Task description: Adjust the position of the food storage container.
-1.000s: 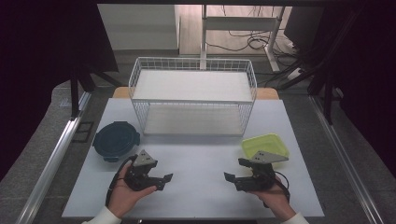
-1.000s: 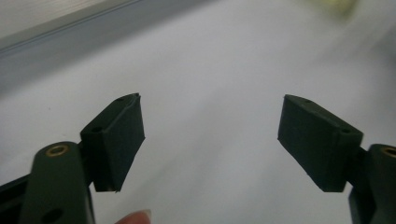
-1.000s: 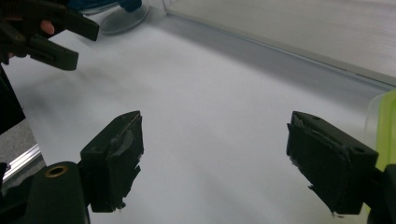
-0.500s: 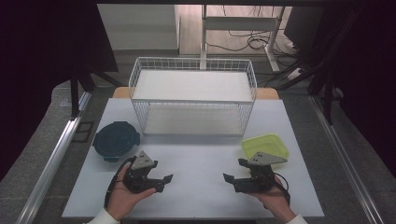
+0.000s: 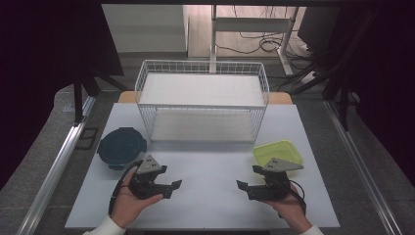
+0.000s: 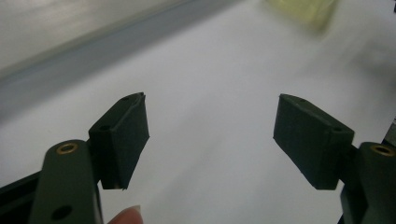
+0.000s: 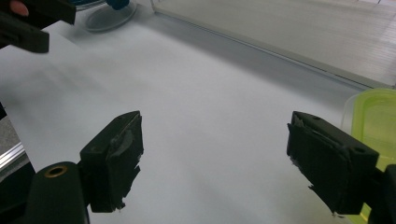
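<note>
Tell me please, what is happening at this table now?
A person holds a two-jaw gripper in each hand over a white table. The left gripper and the right gripper face each other, both open and holding nothing. A dark blue round container sits beside the left one, a lime green container beside the right one. A white wire basket stands behind.

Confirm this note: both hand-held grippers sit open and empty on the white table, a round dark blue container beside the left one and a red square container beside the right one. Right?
One detail is off. The square container beside the right hand-held gripper is yellow-green plastic, not red, as the high view shows. The rest holds: both are open and empty, and the round dark blue container lies beside the left hand-held gripper.
</note>
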Demonstrator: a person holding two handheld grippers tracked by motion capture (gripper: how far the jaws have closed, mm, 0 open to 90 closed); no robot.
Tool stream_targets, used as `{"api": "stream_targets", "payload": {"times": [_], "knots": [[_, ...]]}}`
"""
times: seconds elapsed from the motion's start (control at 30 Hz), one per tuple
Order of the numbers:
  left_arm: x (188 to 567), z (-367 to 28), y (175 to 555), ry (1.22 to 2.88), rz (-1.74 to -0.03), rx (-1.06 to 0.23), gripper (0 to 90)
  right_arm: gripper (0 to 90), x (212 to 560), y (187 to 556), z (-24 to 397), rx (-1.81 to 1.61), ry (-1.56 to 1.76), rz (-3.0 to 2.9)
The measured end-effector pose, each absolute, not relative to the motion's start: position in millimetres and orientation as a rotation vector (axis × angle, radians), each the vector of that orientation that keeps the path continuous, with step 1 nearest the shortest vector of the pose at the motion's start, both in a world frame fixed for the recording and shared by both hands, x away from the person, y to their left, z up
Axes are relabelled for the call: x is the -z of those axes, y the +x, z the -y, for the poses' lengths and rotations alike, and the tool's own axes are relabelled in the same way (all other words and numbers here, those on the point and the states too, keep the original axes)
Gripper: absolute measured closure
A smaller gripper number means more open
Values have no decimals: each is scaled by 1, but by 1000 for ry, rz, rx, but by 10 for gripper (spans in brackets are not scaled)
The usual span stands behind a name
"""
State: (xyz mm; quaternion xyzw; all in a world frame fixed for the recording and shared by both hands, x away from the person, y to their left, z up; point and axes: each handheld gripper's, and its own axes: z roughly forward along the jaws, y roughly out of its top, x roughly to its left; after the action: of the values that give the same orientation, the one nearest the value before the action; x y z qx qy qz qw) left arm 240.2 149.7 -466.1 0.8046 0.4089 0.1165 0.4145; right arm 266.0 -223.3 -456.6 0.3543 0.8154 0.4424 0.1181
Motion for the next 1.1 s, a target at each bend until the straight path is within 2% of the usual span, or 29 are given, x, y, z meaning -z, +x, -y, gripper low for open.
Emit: {"api": "stream_targets", "payload": {"times": [0.37,0.47,0.67,0.87,1.1], "knots": [[419,-180,259,2014,-1041,-321,372,185,455,270,227,-1302,1017,-2395],[407,-195,271,1980,-1045,-256,428,185,455,270,227,-1292,1017,-2396],[395,-215,292,1972,-1087,-291,454,185,455,269,227,-1275,1018,-2392],[391,-236,318,2016,-1130,-362,465,185,457,269,226,-1265,1025,-2400],[402,-278,357,2051,-1246,-415,507,185,460,268,223,-1244,1013,-2416]]}}
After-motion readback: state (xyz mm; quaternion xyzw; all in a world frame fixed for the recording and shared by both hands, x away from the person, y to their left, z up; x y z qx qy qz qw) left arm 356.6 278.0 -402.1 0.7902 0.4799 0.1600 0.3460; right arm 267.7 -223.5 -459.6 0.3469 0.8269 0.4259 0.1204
